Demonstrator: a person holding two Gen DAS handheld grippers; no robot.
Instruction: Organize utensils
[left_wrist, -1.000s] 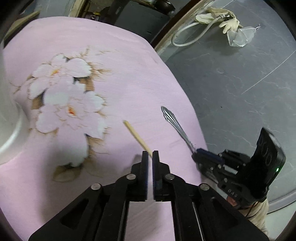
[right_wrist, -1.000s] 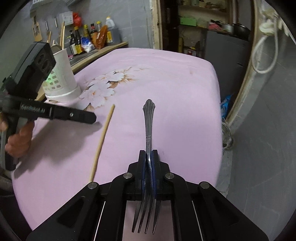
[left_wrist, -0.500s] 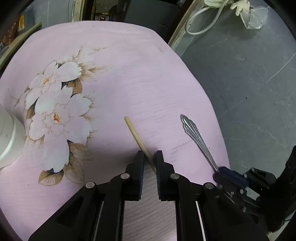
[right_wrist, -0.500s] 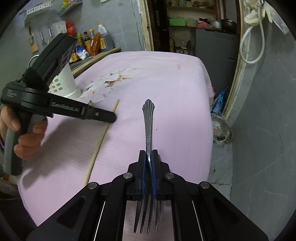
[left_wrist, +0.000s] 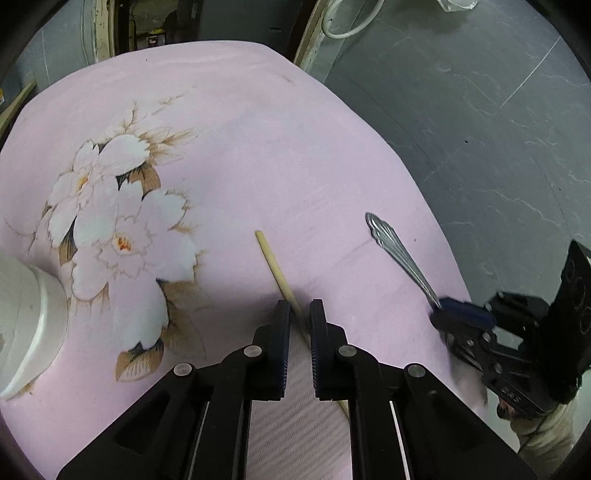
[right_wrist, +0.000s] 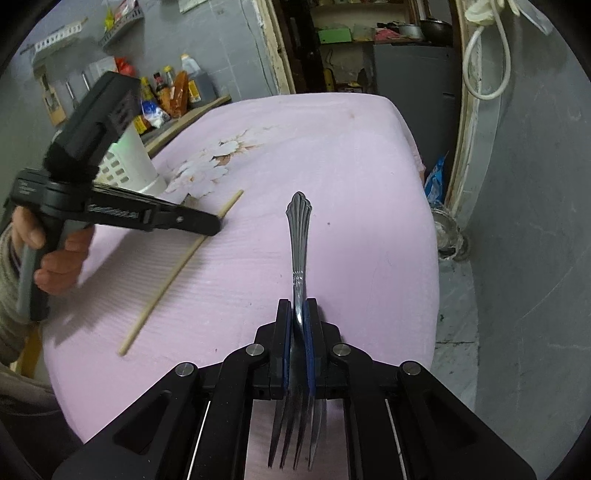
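Observation:
A wooden chopstick (left_wrist: 275, 267) lies on the pink flowered cloth (left_wrist: 258, 147). My left gripper (left_wrist: 297, 314) is open, its two fingers straddling the chopstick's middle just above the cloth; it also shows in the right wrist view (right_wrist: 216, 225). My right gripper (right_wrist: 297, 314) is shut on a metal fork (right_wrist: 298, 236), gripped at the neck with the handle pointing forward and the tines back toward the camera. In the left wrist view the fork (left_wrist: 397, 254) and right gripper (left_wrist: 439, 312) sit near the table's right edge. A white utensil holder (right_wrist: 131, 162) stands at the left.
The holder's base (left_wrist: 26, 325) is at the left edge in the left wrist view. The table's right edge drops to a grey floor (left_wrist: 498, 147). Bottles (right_wrist: 177, 92) stand on a shelf behind. A doorway (right_wrist: 369, 55) lies beyond the table.
My left gripper has opened from shut and moved forward over the chopstick, now straddling it. My right gripper keeps hold of the fork, lifted a little.

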